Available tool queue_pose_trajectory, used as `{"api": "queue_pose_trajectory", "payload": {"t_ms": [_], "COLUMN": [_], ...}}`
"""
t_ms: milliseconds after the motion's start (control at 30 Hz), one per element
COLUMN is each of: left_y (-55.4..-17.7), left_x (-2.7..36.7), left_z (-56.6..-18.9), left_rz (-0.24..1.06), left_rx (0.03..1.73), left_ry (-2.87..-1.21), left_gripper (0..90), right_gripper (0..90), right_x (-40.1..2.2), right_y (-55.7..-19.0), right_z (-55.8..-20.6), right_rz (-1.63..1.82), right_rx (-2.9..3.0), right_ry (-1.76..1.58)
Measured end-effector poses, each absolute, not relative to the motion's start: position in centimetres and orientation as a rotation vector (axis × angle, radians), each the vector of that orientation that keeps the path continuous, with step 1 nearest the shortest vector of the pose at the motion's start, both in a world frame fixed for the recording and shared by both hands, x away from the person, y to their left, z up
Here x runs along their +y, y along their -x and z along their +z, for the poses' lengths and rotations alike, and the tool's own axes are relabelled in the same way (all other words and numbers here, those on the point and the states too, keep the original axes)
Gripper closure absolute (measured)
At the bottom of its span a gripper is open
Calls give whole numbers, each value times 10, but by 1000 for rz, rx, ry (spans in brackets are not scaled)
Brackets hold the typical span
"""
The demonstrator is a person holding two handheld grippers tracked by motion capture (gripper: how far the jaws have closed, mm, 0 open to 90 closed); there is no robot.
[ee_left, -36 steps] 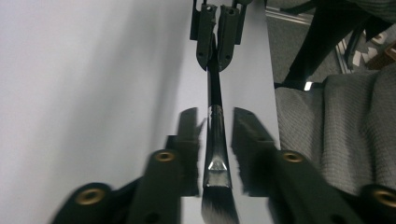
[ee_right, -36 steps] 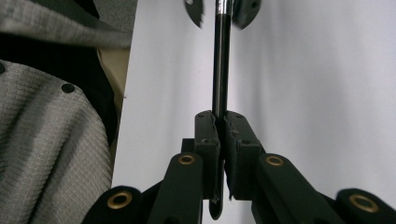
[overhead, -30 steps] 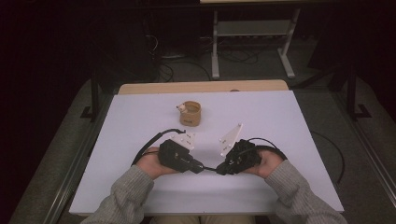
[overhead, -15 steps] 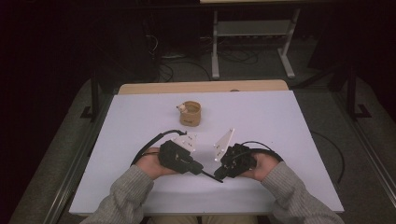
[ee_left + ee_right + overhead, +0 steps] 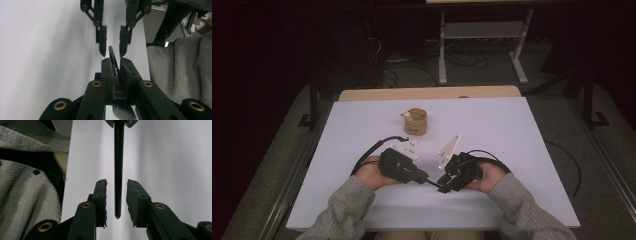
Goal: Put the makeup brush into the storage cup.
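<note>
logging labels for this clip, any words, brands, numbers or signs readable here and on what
None can be read.
The tan cup on the white table bears no legible marking; it is too small to tell.
The thin black rod and each hand-held gripper, left and right, show bare black surfaces and brass rivets, with no print.

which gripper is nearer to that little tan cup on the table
Left. The left gripper lies just below the tan cup, a little to its right. The right gripper sits farther right and lower, toward the person's side of the table.
</note>
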State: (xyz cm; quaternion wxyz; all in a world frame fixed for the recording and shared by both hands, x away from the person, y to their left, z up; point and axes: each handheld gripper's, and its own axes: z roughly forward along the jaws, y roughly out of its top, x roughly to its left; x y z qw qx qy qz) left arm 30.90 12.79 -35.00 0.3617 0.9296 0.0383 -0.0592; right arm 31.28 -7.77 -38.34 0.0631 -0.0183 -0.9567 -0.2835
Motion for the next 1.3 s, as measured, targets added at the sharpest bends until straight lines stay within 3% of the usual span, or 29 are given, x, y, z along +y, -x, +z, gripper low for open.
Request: {"api": "queue_pose_trajectory", "payload": {"t_ms": [133,233,267,300,333,467,733,900,1033,1100,1200,1300], "left_y": [-309,-308,-308,-307,-307,-310,-310,-310,-311,-310,-311,-312], "left_x": [126,127,128,129,132,141,137,136,137,138,137,135], "left_z": [-348,-348,-348,-348,-348,-350,-346,-347,-346,-346,-347,-346], "left_rz": [-143,-143,-131,-130,-136,-146,-164,-169,-153,-163,-169,-158], "left_rx": [66,74,87,117,150,193,181,170,175,178,167,160], "left_ry": [-2400,-2399,-2389,-2370,-2353,-2307,-2274,-2281,-2284,-2295,-2311,-2317], "left_gripper": [817,812,794,689,650,609,680,816,823,824,824,825], "right_gripper": [817,827,828,829,829,829,829,828,802,724,723,780], "right_x": [-72,-71,-71,-72,-73,-82,-81,-78,-78,-79,-79,-76], "right_y": [-310,-309,-309,-309,-309,-310,-312,-309,-309,-311,-309,-308], "right_z": [-386,-386,-386,-386,-386,-387,-384,-384,-385,-386,-386,-386], "right_rz": [-826,-825,-827,-829,-838,-936,-1068,-1068,-1092,-1088,-1070,-1050], "right_rx": [-2896,-2907,-2905,-2909,-2916,-2894,-2849,-2869,-2883,-2873,-2895,-2909], "right_ry": [27,16,13,18,25,51,88,74,105,158,152,128]}}
